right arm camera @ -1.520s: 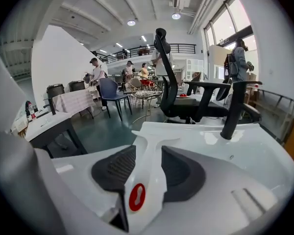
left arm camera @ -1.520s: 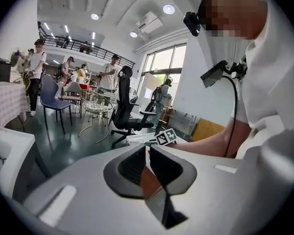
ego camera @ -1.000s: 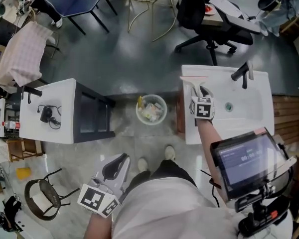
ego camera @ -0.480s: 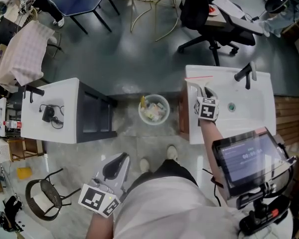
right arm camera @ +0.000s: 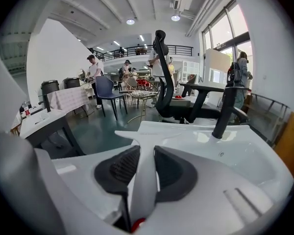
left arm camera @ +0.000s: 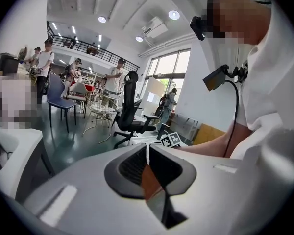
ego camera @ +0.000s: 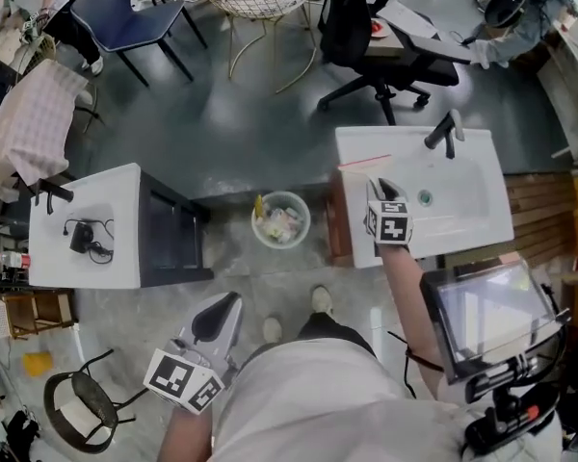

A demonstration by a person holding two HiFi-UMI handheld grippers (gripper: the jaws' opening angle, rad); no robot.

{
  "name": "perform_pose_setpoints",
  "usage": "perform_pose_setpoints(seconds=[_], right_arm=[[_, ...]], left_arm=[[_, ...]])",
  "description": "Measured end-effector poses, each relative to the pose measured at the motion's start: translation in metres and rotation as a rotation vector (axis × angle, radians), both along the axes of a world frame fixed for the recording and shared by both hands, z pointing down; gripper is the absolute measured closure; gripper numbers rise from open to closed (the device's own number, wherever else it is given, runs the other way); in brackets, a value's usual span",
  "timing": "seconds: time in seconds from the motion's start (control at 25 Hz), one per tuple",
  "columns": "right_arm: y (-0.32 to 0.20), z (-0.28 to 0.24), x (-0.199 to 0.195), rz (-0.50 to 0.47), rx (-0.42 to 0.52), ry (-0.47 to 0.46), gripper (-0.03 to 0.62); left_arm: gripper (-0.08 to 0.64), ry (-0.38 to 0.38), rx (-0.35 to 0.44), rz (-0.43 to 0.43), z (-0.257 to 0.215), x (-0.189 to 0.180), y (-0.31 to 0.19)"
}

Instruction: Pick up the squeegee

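right gripper (right arm camera: 147, 153) clamping squeegee (right arm camera: 143, 185), seemingly above sink (right arm camera: 245, 155)

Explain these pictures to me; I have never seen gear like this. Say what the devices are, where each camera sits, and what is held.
No robot arm here: a person holds a two-jaw gripper in each hand. The top-down picture comes from a camera on the person's head; the other two come from cameras riding on the grippers, looking along their jaws. The right gripper is clamped on the white handle of a squeegee, above the edge of a white sink with a black faucet. The left gripper is shut and empty, beside the person's body.
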State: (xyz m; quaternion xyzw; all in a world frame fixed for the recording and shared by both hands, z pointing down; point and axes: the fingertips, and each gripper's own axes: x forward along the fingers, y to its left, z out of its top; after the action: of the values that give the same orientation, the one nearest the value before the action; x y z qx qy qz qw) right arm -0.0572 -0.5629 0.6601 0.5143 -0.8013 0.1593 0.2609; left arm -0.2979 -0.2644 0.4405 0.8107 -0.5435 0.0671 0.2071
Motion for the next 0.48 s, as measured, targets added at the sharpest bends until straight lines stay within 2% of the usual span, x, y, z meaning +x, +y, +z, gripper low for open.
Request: perform_pose_setpoints(seconds=[0.48], right_arm=[[0.114, -0.069, 0.024, 0.033, 0.027, -0.035, 0.492]], left_arm=[[0.534, 0.022, 0.043, 0.18, -0.006, 0.004, 0.035]])
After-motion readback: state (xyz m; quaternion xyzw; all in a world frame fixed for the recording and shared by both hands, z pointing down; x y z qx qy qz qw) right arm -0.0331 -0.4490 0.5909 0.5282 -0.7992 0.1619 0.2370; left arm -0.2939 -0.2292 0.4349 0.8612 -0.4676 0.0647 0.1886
